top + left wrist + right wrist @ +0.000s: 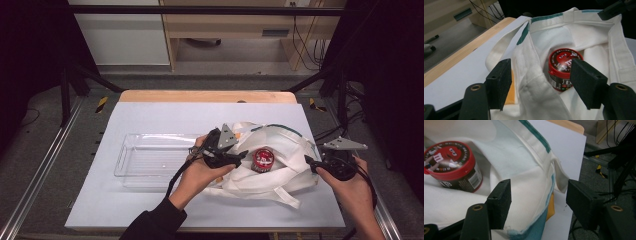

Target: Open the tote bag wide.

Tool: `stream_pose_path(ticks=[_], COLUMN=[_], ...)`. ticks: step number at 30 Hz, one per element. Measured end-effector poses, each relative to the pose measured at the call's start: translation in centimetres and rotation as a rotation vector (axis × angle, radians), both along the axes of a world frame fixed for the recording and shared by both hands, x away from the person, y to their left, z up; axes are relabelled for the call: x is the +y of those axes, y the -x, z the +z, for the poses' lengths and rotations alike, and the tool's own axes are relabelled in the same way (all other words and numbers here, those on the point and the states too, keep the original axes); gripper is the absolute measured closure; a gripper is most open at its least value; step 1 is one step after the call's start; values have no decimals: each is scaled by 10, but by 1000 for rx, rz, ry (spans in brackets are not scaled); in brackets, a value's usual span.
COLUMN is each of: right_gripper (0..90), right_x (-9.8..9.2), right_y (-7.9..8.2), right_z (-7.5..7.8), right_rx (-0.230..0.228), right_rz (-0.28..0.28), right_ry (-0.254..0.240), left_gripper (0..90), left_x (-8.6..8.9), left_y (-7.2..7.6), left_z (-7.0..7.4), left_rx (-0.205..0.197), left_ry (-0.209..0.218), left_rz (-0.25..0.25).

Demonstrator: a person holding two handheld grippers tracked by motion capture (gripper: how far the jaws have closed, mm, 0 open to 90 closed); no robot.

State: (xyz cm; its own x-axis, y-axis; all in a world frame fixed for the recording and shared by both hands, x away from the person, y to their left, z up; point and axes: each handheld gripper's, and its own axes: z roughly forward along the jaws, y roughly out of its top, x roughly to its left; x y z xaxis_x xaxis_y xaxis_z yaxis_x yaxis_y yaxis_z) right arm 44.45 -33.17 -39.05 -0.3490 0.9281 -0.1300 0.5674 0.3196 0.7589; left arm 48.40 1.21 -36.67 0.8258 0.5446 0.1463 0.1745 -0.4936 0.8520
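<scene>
A white cloth bag (287, 145) with teal trim lies open on the right half of the table. Inside it stands a round tub (263, 159) with a red lid. My left gripper (244, 156) is at the bag's left edge. Its jaws stand open, with folded cloth (534, 100) and the tub (562, 63) between and beyond them. My right gripper (307, 161) is at the bag's right edge, also open. The bag's rim (534, 177) lies between its pads without being pinched. The tub (451, 162) shows to the left in the right gripper view.
A clear plastic tray (131, 165) sits empty to the left of the bag on the white sheet (150, 117). Something orange (550, 207) peeks from under the bag's edge. The table's right edge and a metal rail are close to my right hand.
</scene>
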Motion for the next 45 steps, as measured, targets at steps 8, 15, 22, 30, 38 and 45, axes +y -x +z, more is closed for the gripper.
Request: stream_pose_path(ticks=[8,15,22,30,38,45], right_gripper=[409,528,656,879,882,883], right_x=[-5,-10,-13,-11,-20,-26], right_y=[12,26,30,27,33,29], right_z=[-13,-26,-41,-43,-18,-42], right_rx=[16,42,61,69,26,58], right_rz=[-1,0,9,9,9,5], right_ry=[-21,-36,-45,-7,31,-1], left_gripper=[544,727,800,807,810,812], left_x=[-2,12,27,31,36,33], left_y=[-11,-23,-35,-38,-36,-45], left_z=[-5,-5,-10,-18,-6,-19], left_rx=[14,33,57,73,54,88], left_ry=[-54,-67,-123,-121,-110,-151], left_rz=[2,52,110,115,117,127])
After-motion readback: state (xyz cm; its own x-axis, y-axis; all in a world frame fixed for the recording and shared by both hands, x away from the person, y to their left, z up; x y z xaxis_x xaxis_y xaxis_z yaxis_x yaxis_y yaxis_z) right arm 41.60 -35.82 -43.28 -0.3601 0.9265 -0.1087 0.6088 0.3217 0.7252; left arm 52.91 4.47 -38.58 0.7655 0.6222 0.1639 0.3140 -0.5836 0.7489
